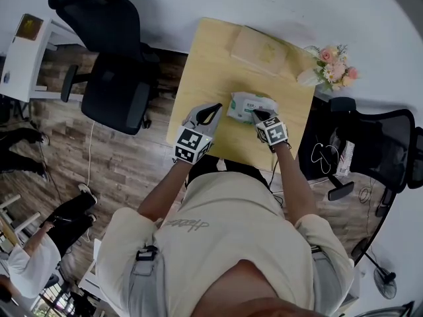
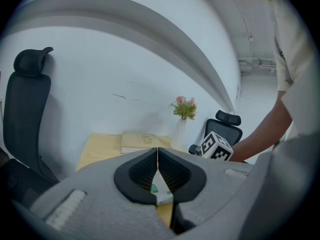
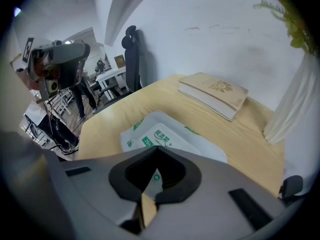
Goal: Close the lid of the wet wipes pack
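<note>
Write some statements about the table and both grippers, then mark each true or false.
1. The left gripper and the right gripper both have their jaws together. True.
2. The book lies between the person and the wipes pack. False: it lies beyond the pack, on the far side of the table.
3. The flowers stand by the table's far right corner. True.
4. The left gripper clamps the wipes pack. False: its jaws are shut on nothing, beside the pack's left end.
5. The chair left of the table is red. False: it is black.
</note>
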A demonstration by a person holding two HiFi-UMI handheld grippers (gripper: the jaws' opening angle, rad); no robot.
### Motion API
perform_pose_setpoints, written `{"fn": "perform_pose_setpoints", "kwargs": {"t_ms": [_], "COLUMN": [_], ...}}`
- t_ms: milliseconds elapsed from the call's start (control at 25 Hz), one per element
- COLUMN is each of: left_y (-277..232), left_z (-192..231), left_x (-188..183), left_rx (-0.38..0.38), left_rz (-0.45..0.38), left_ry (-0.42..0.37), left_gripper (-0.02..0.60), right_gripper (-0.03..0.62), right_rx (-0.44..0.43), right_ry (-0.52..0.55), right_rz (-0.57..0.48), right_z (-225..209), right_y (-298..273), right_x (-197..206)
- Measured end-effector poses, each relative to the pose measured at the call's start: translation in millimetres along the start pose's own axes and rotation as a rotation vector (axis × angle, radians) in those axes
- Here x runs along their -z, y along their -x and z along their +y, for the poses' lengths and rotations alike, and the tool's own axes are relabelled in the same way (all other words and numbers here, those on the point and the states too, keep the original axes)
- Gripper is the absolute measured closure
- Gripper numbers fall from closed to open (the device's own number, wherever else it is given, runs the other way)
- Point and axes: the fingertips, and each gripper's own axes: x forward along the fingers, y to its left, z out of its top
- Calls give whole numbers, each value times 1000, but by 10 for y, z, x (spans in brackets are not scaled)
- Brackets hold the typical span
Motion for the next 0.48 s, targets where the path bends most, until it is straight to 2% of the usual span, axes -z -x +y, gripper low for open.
{"fn": "perform_pose_setpoints", "kwargs": {"t_ms": [280, 480], "left_y": [-62, -123], "left_z": [-220, -359], "left_x": [-162, -319], "left_rx": [22, 41], "left_rz": [-14, -28], "left_ry": [-34, -71], "left_gripper": [563, 563], "right_gripper": [592, 592], "right_rx": [60, 104], "right_ry": [-74, -91], "right_rz": [-86, -201], "right_z": [-94, -220], "right_y": [297, 781], "right_x": [38, -85]}}
